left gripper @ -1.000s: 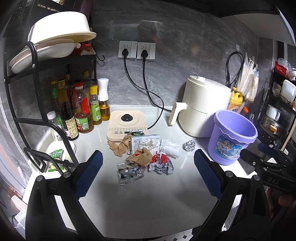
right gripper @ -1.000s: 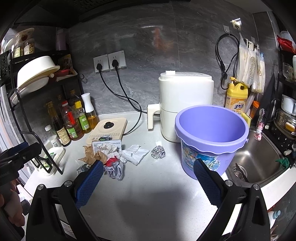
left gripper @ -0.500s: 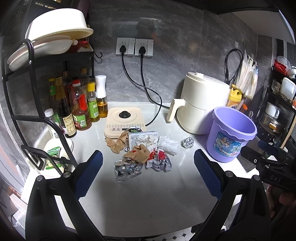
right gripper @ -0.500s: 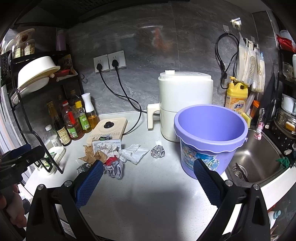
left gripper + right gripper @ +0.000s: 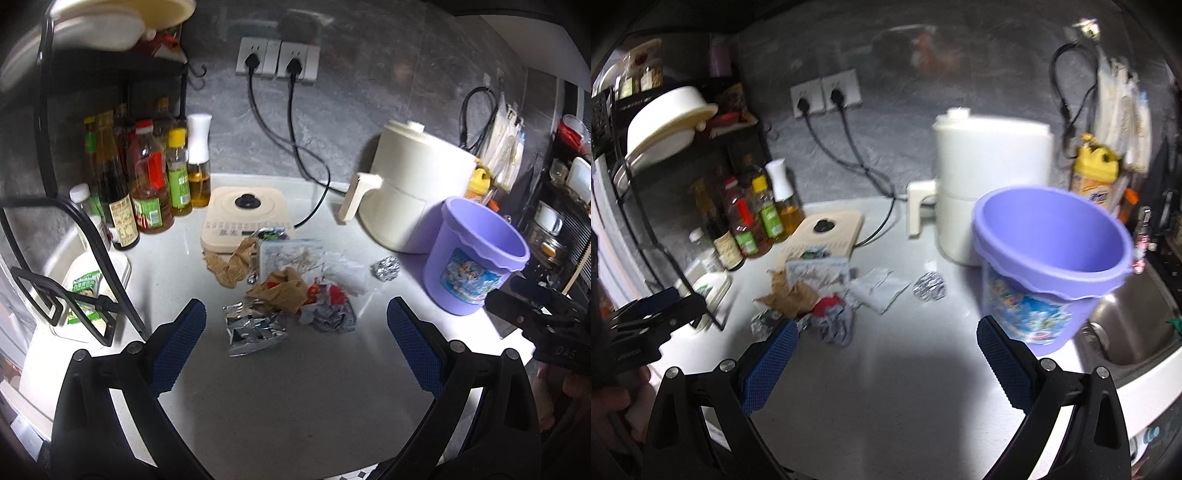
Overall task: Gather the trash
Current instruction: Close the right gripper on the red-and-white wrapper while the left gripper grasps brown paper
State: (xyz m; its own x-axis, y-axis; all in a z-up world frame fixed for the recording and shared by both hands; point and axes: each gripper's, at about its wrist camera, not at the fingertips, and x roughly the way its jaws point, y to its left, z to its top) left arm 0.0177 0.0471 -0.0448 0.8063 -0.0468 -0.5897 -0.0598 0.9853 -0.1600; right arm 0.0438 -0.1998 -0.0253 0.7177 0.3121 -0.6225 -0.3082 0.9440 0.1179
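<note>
A heap of trash (image 5: 288,284) lies mid-counter: crumpled brown paper (image 5: 229,264), a silver foil wrapper (image 5: 253,328), a white tissue (image 5: 349,273) and a red-and-grey wrapper (image 5: 327,310). A foil ball (image 5: 386,267) sits apart, between the heap and the purple bucket (image 5: 476,266). My left gripper (image 5: 295,343) hovers open just in front of the heap, nothing between its fingers. In the right wrist view the heap (image 5: 812,299), foil ball (image 5: 929,286) and bucket (image 5: 1049,258) appear too. My right gripper (image 5: 884,363) is open and empty, near the bucket's base.
A cream cooker (image 5: 245,218) and a white air fryer (image 5: 417,195) stand behind the trash, their cords plugged into wall sockets. Sauce bottles (image 5: 147,184) and a black dish rack (image 5: 74,236) crowd the left. A steel sink (image 5: 1130,328) lies right of the bucket.
Both views have shifted: the left gripper eased forward toward the heap, and the right gripper swung, blurring the view and bringing the bucket closer. Both stay open and empty.
</note>
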